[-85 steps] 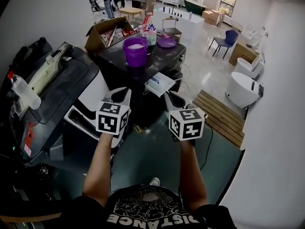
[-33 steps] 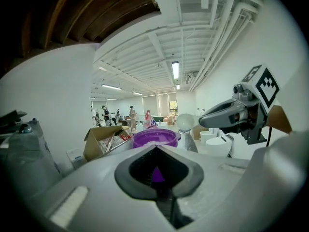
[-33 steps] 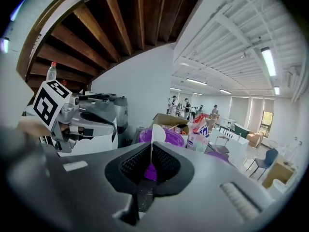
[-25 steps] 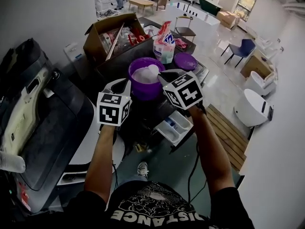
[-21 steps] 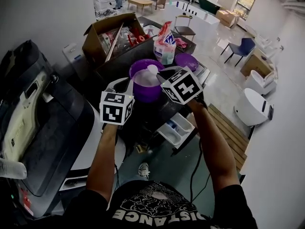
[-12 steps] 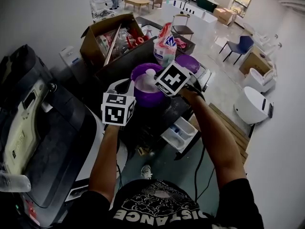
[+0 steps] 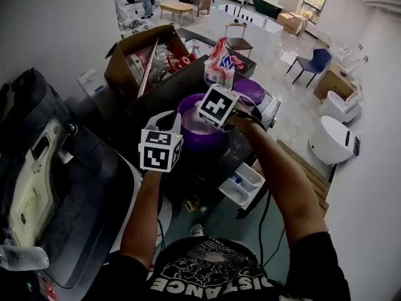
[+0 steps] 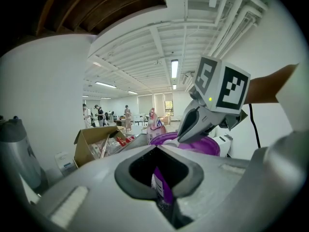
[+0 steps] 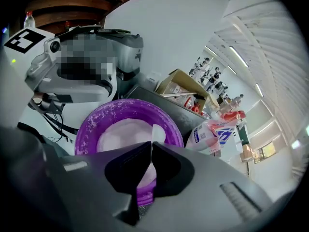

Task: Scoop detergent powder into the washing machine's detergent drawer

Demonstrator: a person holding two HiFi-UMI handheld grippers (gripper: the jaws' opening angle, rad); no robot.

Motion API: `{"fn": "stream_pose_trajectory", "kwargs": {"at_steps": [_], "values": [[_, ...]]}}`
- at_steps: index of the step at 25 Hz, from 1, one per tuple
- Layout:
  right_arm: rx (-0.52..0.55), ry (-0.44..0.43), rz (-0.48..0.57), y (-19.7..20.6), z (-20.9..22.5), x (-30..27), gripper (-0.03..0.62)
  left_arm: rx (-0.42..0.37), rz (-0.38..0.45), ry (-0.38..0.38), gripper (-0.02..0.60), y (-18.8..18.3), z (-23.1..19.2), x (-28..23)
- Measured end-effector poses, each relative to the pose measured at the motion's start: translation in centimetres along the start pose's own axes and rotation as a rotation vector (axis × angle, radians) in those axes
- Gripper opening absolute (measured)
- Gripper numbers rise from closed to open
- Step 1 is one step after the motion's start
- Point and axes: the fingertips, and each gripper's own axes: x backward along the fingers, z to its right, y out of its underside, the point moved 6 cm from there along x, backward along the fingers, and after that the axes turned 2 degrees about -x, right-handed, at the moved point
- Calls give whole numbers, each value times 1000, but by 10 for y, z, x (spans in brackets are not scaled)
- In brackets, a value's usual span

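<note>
A purple tub (image 7: 191, 140) of white powder (image 9: 120, 134) stands on the dark top of the washing machine (image 7: 166, 89). My left gripper (image 7: 172, 119) is shut on the tub's near rim, and purple wall (image 8: 161, 190) shows between its jaws. My right gripper (image 7: 202, 115) hangs over the tub, shut on a thin white scoop (image 9: 155, 132) that points down at the powder. The left gripper view shows the right gripper's fingers (image 8: 193, 124) above the tub (image 8: 205, 146). Below the tub, the white detergent drawer (image 7: 247, 184) stands pulled out.
A detergent bag (image 7: 222, 58) and a purple lid (image 7: 250, 91) lie behind the tub. An open cardboard box (image 7: 135, 58) sits at the back left. A grey machine (image 7: 62, 187) with a clear bottle (image 7: 19, 256) stands on the left. People and furniture stand far behind.
My right gripper has swung left from the tub's right side to over the powder. The left gripper stays on the rim. Both were low in front of the machine 3.4 s ago.
</note>
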Motion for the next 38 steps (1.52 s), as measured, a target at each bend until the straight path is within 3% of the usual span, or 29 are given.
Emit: {"fn": "stream_pose_trajectory", "kwargs": {"at_steps": [8, 26, 32, 38], "values": [[13, -31, -69, -8, -1, -16, 34, -5, -3, 2, 0, 2, -6, 1], [-54, -182, -94, -16, -22, -23, 34, 18, 7, 2, 0, 5, -9, 5], [-118, -226, -87, -15, -27, -20, 34, 17, 3, 6, 0, 8, -6, 7], [-256, -299, -50, -14, -26, -18, 34, 22, 3, 7, 0, 10, -6, 9]]}}
